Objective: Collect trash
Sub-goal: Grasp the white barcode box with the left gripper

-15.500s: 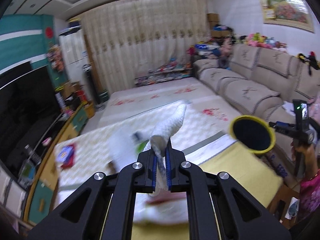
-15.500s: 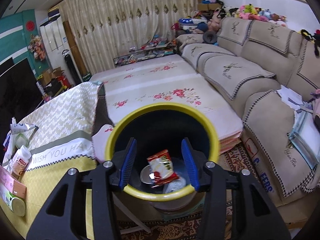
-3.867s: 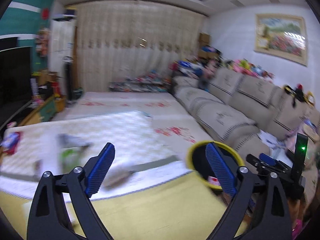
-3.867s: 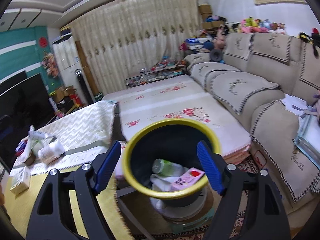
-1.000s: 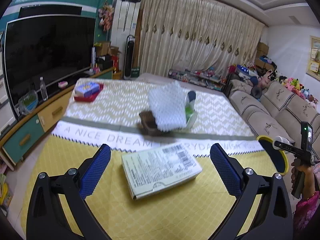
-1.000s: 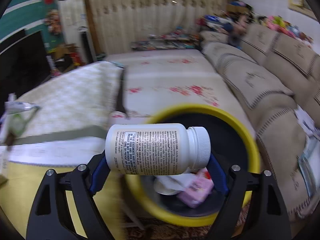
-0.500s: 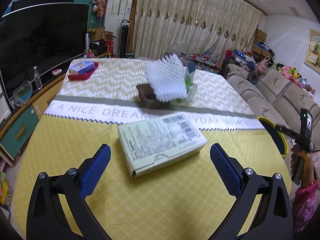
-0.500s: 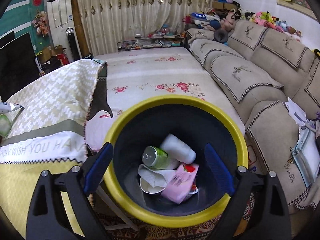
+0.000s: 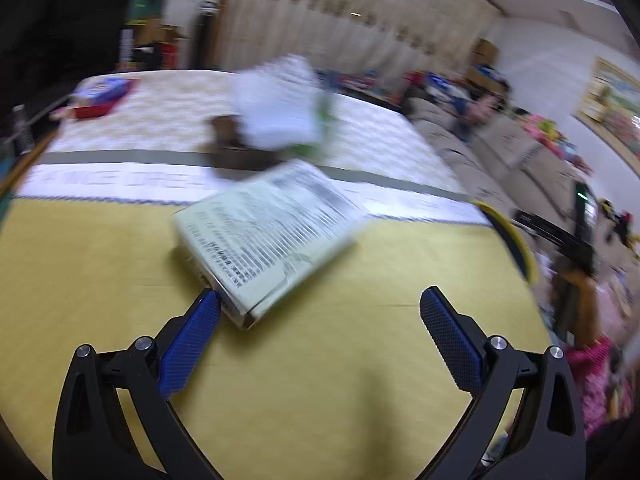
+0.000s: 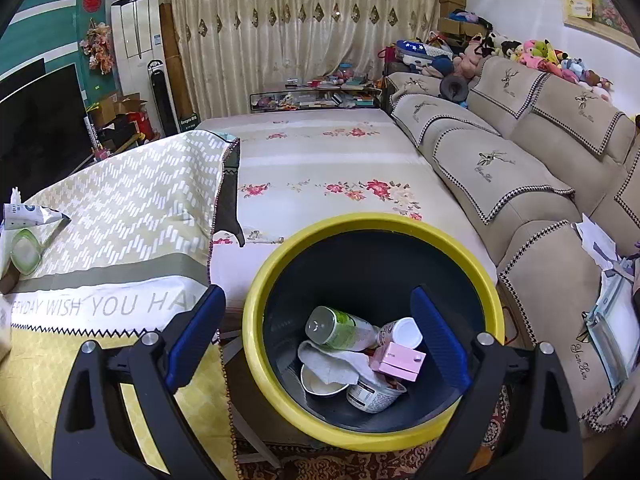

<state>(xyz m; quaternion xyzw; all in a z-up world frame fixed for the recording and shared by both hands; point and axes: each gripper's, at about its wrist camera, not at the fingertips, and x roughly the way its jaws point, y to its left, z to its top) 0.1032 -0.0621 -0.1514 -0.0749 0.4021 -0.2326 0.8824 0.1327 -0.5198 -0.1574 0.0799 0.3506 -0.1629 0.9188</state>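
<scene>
A yellow-clothed counter (image 9: 120,264) is stretching across the left wrist view, its far half patterned in cream and white. Beside its edge, a round dark bin with a yellow rim (image 10: 256,320) is sitting on the floor, seen from above in the right wrist view. Inside it are lying a green-labelled plastic bottle (image 10: 340,328), a white cloth (image 10: 332,364), a pink carton (image 10: 400,362), a white-capped bottle (image 10: 402,334) and a printed paper cup (image 10: 374,394). On the counter a flat pale-green printed box (image 9: 268,236) is lying (blurred, print unreadable), with a white foam net (image 9: 276,108) behind it. The left gripper (image 9: 320,300) is hovering with jaws spread wide and empty, its left pad just beside the box's near corner; I cannot tell if they touch. The right gripper (image 10: 318,300) is hanging over the bin, jaws just opened wide, holding nothing.
</scene>
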